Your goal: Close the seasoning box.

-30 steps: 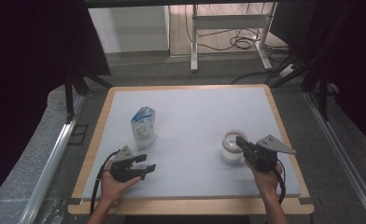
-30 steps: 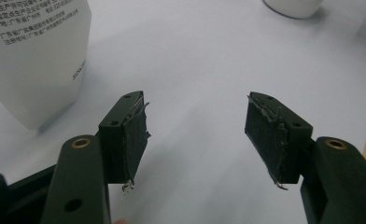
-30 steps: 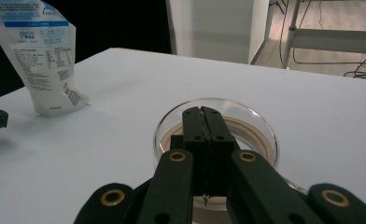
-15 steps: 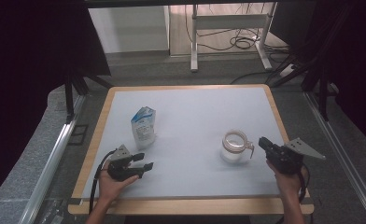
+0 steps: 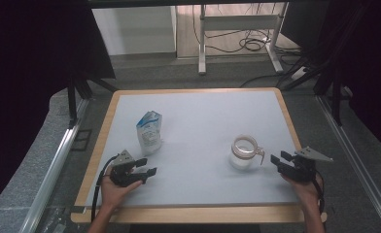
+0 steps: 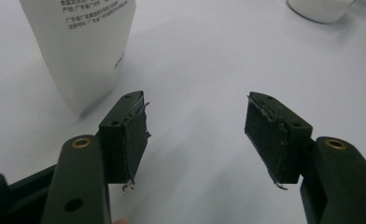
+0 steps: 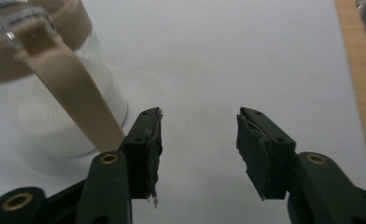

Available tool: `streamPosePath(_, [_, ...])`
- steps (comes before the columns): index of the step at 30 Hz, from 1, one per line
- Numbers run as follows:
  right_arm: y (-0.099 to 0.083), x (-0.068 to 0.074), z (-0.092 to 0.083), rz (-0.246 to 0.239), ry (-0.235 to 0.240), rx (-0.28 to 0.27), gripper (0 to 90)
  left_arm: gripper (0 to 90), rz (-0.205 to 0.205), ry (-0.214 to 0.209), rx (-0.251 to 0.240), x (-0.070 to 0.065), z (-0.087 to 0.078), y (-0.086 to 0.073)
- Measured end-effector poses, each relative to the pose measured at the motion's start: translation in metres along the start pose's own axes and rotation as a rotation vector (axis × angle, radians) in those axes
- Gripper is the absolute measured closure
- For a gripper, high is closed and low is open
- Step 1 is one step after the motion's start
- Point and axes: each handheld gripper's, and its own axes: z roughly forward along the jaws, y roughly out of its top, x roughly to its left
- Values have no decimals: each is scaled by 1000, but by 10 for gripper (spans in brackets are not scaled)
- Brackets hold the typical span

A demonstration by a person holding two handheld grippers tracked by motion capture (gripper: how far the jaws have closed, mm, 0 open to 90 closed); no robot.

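A clear glass jug (image 5: pixel 243 153) with a tan rim and handle holds white liquid and stands right of centre on the white table (image 5: pixel 203 126). My right gripper (image 5: pixel 278 161) lies just right of it, apart from the handle; its jaws have just been opening and nothing is between them. In the right gripper view the jug (image 7: pixel 45 93) and its tan handle (image 7: pixel 73 102) are left of the open gripper (image 7: pixel 197 121). A white and blue pouch (image 5: pixel 149 131) stands upright at the left. My left gripper (image 5: pixel 147 166) rests open in front of it; the pouch (image 6: pixel 83 46) is beyond the gripper (image 6: pixel 195 107).
A wooden frame (image 5: pixel 198 213) borders the table. Black drapes hang at both sides. A metal stand (image 5: pixel 237 34) and cables lie on the floor behind the table. Metal rails (image 5: pixel 52 174) run along the left and right.
My right gripper has drawn back to the right, off the jug, and its jaws have opened. The jug stays on the table. The left hand has not moved.
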Motion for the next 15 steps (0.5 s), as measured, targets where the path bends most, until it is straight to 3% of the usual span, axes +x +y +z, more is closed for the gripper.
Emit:
streamPosePath(5, [-3,2,8,-20,-25,51,461,385,1,5,-4,1,-2,0])
streamPosePath(15, [-3,2,9,-26,-31,55,431,385,-11,13,-19,4,-6,0])
